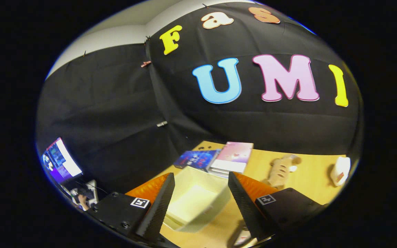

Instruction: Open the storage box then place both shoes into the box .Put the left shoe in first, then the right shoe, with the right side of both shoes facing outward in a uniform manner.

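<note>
Lying between spread tongs [201, 193]: open box [198, 201].

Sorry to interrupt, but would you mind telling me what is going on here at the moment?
A person is holding a gripper above a wooden table. Its fingers are spread and grip nothing. Between them and below lies an open, empty box. Beyond the box lie two books, a toy and a white object. Neither shoe is in the box yet.
</note>
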